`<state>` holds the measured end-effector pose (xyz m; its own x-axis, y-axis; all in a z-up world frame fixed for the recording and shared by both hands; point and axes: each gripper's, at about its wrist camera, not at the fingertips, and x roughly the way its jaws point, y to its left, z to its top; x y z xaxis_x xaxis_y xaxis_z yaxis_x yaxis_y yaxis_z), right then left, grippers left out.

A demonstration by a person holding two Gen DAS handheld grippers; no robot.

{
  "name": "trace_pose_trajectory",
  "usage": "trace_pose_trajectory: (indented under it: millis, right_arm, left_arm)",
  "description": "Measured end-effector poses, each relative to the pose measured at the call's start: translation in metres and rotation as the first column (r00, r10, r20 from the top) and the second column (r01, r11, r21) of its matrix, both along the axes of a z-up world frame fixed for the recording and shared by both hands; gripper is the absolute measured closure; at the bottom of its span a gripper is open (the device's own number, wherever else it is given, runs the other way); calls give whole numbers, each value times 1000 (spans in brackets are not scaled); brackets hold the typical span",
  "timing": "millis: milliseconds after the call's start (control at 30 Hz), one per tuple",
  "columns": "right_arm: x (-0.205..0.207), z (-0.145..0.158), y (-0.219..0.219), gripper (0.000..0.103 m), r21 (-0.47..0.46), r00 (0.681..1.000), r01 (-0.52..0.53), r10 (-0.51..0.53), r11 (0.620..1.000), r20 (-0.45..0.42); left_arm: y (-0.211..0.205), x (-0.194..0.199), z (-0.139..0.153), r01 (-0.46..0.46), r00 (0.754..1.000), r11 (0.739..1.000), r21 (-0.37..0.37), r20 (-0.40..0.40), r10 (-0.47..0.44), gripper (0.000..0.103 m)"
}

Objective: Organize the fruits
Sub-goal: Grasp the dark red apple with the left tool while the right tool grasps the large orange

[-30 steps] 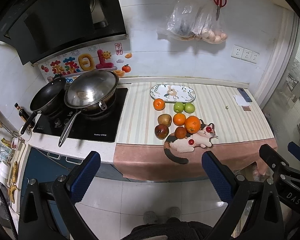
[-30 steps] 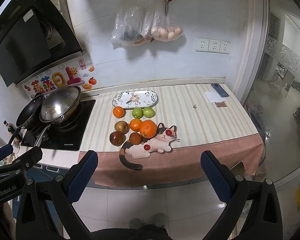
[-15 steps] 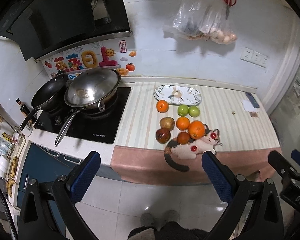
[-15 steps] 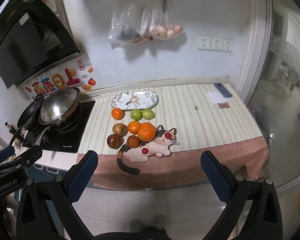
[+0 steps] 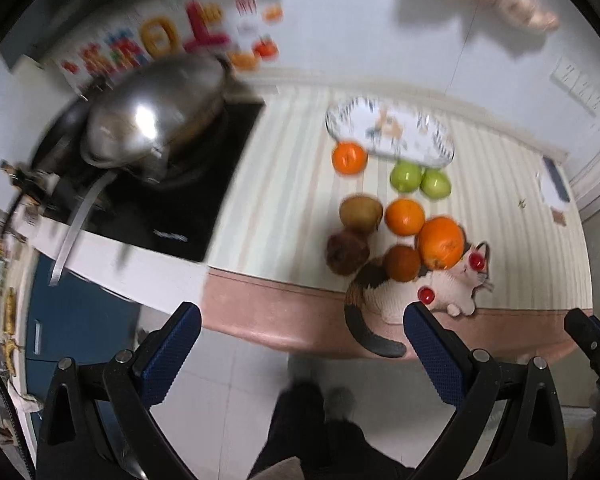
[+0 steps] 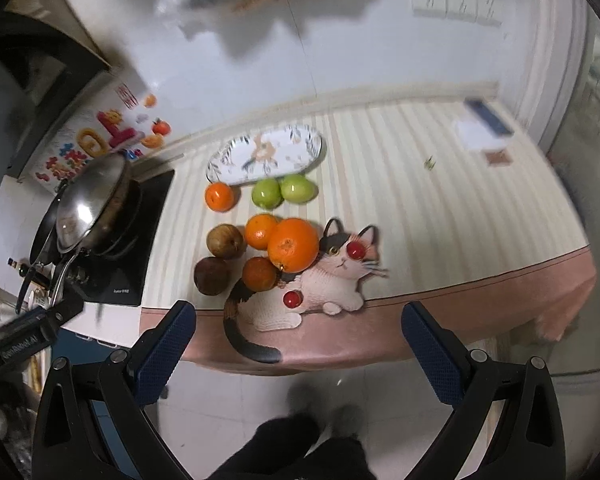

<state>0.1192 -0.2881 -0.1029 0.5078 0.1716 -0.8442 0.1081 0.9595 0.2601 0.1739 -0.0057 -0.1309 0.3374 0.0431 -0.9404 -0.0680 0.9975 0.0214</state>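
Orange, round and firm, the big citrus fruit (image 6: 293, 245) sits at 12 o'clock from the wide-open right gripper (image 6: 300, 334); likely heavy and smooth, so grip its middle. Left gripper (image 5: 300, 336) is empty, wide too.

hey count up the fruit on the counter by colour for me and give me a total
Orange: 4, including the big one, one by the plate, one mid-cluster, and a darker one
Green: 2
Brown: 2, one lighter, one darker reddish
Small red: 2
Total: 10
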Motion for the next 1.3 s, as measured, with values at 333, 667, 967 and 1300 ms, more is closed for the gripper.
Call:
trace_pose_trajectory:
  millis: [333, 667, 967, 1300]
  right_arm:
    - [108, -103, 17, 0, 65, 976, 57, -42, 996, -216]
    - [166, -168, 28, 0, 85, 924, 113, -73, 990, -375]
    - [200, -207, 32, 1, 116, 884, 95, -30, 989, -467]
    - [219, -224, 43, 22, 148, 863, 15, 62, 989, -502]
  left_arm:
    - [-6, 99, -127, 78, 956, 988, -131, -271, -112, 2]
    - [-23, 139, -194, 157, 890, 968, -198, -397, -226, 7]
    - [-41, 136, -191, 190, 903, 960, -204, -348, -252, 43]
    - [-65, 132, -181, 188, 913, 974, -130, -344, -222, 44]
